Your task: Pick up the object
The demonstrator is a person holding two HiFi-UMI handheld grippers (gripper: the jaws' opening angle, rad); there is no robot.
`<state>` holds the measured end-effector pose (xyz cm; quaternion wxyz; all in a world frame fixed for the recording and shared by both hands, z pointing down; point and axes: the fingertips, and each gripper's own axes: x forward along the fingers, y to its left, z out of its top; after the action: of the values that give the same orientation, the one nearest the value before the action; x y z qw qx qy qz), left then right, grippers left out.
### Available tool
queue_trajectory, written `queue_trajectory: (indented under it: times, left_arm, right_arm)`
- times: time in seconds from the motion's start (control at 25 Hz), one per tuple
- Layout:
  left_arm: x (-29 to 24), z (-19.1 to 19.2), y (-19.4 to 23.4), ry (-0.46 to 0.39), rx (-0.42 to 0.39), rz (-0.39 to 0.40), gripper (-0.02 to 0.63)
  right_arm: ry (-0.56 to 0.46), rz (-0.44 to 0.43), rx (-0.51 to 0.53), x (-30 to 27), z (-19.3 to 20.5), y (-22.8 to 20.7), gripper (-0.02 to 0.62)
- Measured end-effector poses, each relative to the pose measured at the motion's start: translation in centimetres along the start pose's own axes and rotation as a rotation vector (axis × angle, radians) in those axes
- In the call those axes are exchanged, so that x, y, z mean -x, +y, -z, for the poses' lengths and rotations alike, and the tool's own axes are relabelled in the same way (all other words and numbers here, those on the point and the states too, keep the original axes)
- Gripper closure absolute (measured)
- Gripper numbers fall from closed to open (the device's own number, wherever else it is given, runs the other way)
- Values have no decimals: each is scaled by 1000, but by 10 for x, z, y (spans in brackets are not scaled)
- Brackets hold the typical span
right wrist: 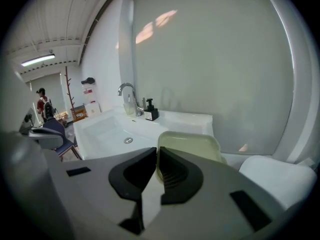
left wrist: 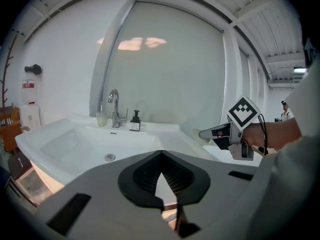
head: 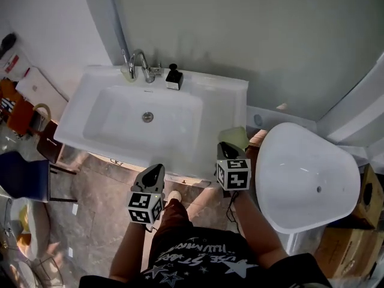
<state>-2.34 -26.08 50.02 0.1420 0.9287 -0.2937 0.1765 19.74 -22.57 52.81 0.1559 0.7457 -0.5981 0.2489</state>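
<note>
The right tool [right wrist: 156, 153] is pinched shut on the near edge of the pale green tray [right wrist: 189, 145]. That thin edge is all it has hold of. The tray sticks out past the tool, at the right corner of the white sink [head: 90, 98]. I cannot tell if it is off the sink yet. I think it should go up slowly and be kept flat, or the far end may dip and slip out.

The left tool [left wrist: 161, 155] is shut with nothing in it, down low by the sink's front. A tap [head: 140, 62] and a black soap bottle [head: 174, 77] stand at the back of the sink. A big white tub [head: 306, 179] is on the right, with a gray wall behind and a brown floor [head: 102, 215] below.
</note>
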Motion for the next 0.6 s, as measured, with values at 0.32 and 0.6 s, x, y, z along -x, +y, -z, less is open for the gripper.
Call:
queue_trajectory:
  times: [0.32,0.6]
  left_arm:
    - [60,28,-61,-46,33,-90,591]
    - [109,48,-112,-80,50,-169,591]
  right_arm:
    - [-69,-119,58,70,20,8,563]
    - [-116,-204,93,128,40,1,565]
